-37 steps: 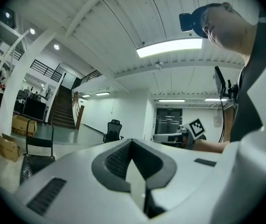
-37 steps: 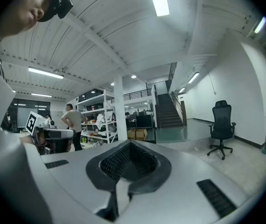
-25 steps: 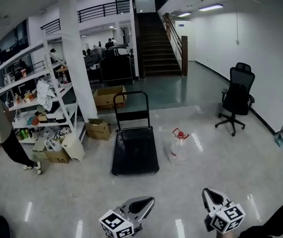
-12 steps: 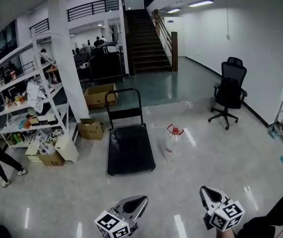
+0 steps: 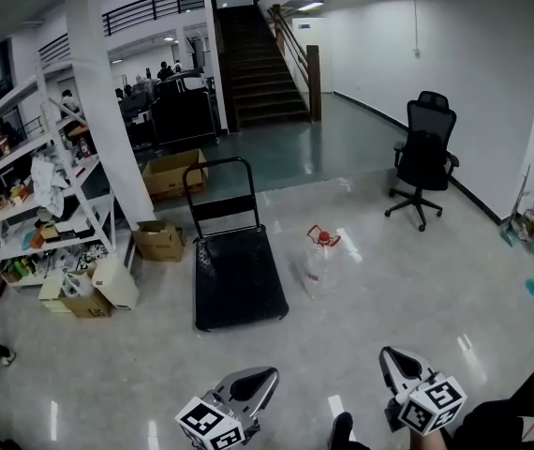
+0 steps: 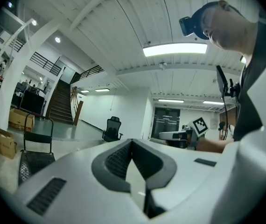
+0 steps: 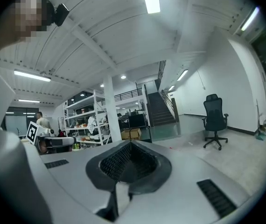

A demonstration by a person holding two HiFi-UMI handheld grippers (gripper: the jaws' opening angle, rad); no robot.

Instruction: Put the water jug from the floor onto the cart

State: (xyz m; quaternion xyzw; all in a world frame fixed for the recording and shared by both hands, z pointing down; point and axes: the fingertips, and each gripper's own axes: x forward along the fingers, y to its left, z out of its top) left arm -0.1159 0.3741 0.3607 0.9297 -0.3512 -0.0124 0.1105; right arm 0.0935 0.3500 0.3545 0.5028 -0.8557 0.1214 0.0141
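One clear water jug [image 5: 320, 261] with red cap upright on the floor just right of one black platform cart [image 5: 237, 277], left gripper [image 5: 267, 377] and right gripper [image 5: 391, 356] in the foreground, well apart from it, both with jaws pressed together and empty, one office chair [image 5: 423, 158] beyond.

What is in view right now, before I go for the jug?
water jug: one, clear with red cap, on the floor right of the cart
cart: one, black, mid floor, handle at far end
office chair: one, black, far right near the wall
cardboard boxes: at least three, brown, near the pillar and shelves
shelving rack: one, white, left, loaded
staircase: one, dark, back
left gripper: one, grey, bottom centre, shut, empty
right gripper: one, grey, bottom right, shut, empty
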